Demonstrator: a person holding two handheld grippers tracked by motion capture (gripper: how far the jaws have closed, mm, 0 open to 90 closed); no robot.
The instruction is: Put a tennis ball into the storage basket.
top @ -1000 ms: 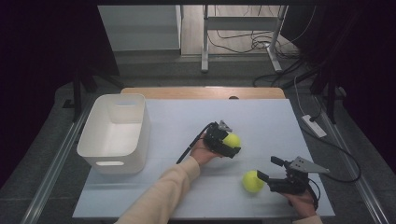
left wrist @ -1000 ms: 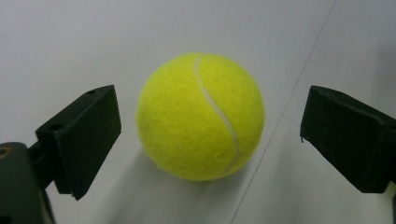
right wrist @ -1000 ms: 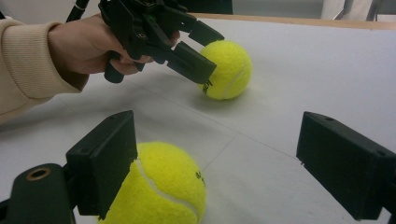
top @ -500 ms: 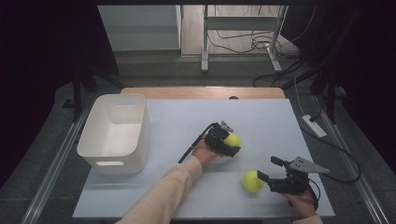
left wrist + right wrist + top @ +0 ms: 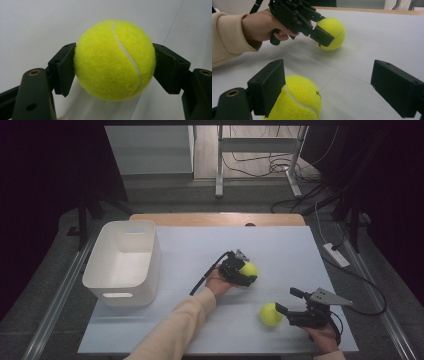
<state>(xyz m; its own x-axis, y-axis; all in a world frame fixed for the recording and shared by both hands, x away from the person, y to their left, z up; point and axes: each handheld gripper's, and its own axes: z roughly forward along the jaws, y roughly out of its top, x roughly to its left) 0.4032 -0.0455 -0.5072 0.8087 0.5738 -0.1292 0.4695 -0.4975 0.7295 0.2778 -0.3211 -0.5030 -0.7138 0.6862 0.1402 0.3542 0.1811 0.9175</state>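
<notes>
A yellow tennis ball (image 5: pixel 113 60) rests on the white table sheet, and my left gripper (image 5: pixel 114 67) is shut on it. Its jaws have just been closing, and both black pads (image 5: pixel 64 67) now press the ball's sides. From above, this ball (image 5: pixel 249 269) lies mid-table with the left gripper (image 5: pixel 248 271) reaching from the left. A second tennis ball (image 5: pixel 297 102) lies by the left jaw of my right gripper (image 5: pixel 329 85), whose jaws stand wide apart and do not press it. In the high view this ball (image 5: pixel 270 314) is at the front right, beside the right gripper (image 5: pixel 289 301).
A white plastic bin (image 5: pixel 150 255) stands at the table's left. The white sheet (image 5: pixel 280 245) covers the table, with a wooden edge (image 5: pixel 215 218) at the back. A power strip (image 5: pixel 336 255) lies off the right side, and cables trail behind.
The left gripper's jaws have drawn in onto the mid-table ball. Both hands and both balls keep their places.
</notes>
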